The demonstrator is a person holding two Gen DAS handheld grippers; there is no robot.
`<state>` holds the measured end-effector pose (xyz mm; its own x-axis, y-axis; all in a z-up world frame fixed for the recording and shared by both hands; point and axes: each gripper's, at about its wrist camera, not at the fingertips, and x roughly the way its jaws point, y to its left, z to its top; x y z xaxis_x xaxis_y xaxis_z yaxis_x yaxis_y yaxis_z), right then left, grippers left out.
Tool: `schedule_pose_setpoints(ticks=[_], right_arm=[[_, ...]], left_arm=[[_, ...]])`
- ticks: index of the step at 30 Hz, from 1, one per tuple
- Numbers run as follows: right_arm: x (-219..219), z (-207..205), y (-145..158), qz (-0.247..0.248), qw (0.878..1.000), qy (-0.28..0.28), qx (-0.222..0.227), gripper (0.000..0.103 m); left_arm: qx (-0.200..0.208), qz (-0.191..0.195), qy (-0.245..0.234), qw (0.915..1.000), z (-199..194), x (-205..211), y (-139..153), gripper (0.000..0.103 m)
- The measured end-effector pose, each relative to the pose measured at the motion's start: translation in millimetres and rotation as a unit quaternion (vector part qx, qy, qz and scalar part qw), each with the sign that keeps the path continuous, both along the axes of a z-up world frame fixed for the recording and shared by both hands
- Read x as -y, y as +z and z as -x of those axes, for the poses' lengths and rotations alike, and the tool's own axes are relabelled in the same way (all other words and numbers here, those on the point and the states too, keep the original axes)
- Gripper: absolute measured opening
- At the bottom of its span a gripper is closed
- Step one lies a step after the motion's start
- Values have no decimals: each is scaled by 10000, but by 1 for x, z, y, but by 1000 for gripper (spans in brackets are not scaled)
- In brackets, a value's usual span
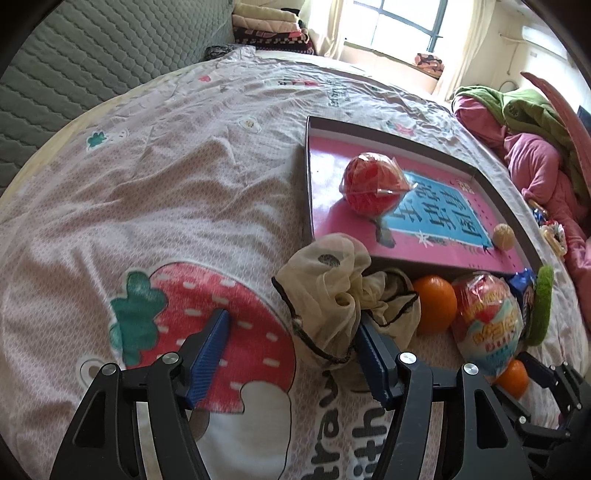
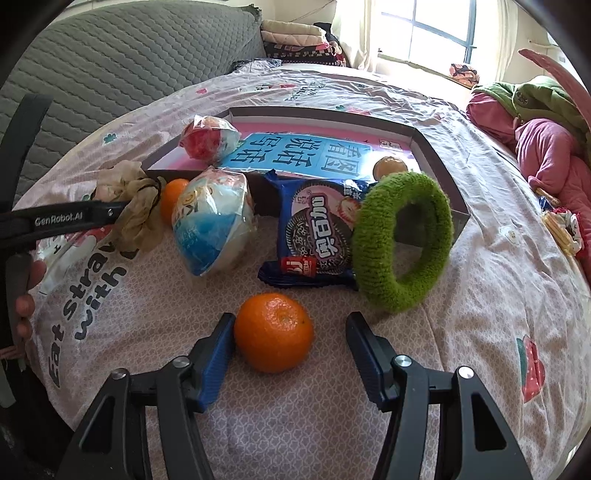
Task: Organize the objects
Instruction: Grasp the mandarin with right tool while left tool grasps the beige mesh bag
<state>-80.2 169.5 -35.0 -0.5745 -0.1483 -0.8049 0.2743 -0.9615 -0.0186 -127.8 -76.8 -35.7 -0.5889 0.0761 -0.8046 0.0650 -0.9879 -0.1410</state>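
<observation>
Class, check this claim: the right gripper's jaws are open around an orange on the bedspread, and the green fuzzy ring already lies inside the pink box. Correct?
One detail is wrong. The right gripper does have its jaws open around the orange, but the green fuzzy ring is not inside the pink box. The right wrist view shows it outside, standing on the bedspread against the box's front wall.

Daylight from the window [image 1: 402, 26] — blown out, I see no detail there; bedspread [image 2: 480, 258] evenly lit, soft shadows; fisheye bending, dark corners.
</observation>
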Motion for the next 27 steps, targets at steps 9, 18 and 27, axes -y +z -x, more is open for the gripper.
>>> schedule_pose_setpoints(ticks=[9,18,27], right_arm=[[6,-1,1,33,9998,201,16,40],[2,-2,3,141,9997,201,47,40],[2,-5,10,147,9997,185,-24,40]], left_arm=[[-56,-137,-95,9998,4,-4,3,44],[-47,-463,-288,9985,3,-10,5,10],[-157,-492,-348,9981,-7,-11,17,9]])
